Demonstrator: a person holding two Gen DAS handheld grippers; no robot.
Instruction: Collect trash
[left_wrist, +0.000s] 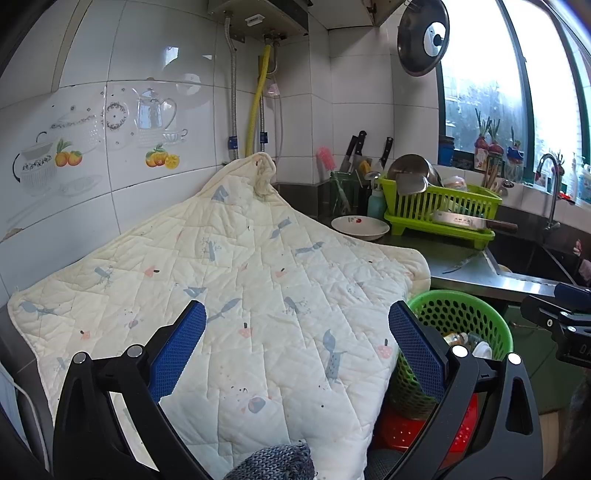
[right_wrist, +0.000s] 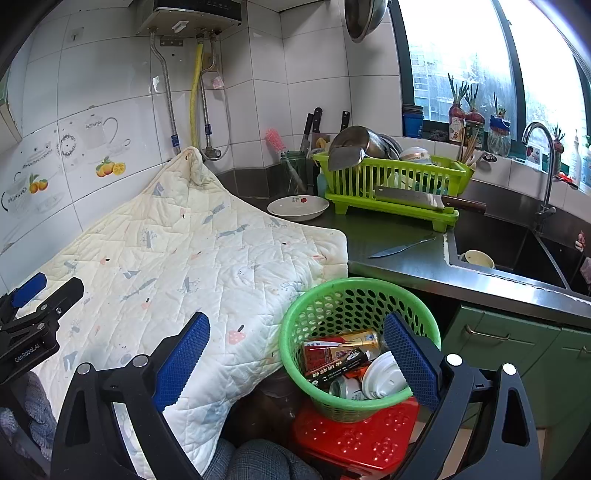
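Note:
A green perforated basket (right_wrist: 354, 306) stands on a red stool (right_wrist: 354, 439) beside the counter. It holds trash: a gold can (right_wrist: 364, 338), a red and black packet (right_wrist: 332, 360), a white cup lid (right_wrist: 384, 376) and a silver can (right_wrist: 345, 387). The basket also shows in the left wrist view (left_wrist: 465, 314). My right gripper (right_wrist: 295, 339) is open and empty, above the basket's near rim. My left gripper (left_wrist: 297, 325) is open and empty over a cream quilted cloth (left_wrist: 240, 288).
The cloth (right_wrist: 192, 258) drapes over the counter's left part. Behind stand a white dish (right_wrist: 298, 207), a green dish rack (right_wrist: 391, 184) with a cleaver (right_wrist: 424, 201), a loose knife (right_wrist: 402, 247) and a sink (right_wrist: 517, 254) with a tap (right_wrist: 546, 173). Green cabinets (right_wrist: 517, 354) lie below.

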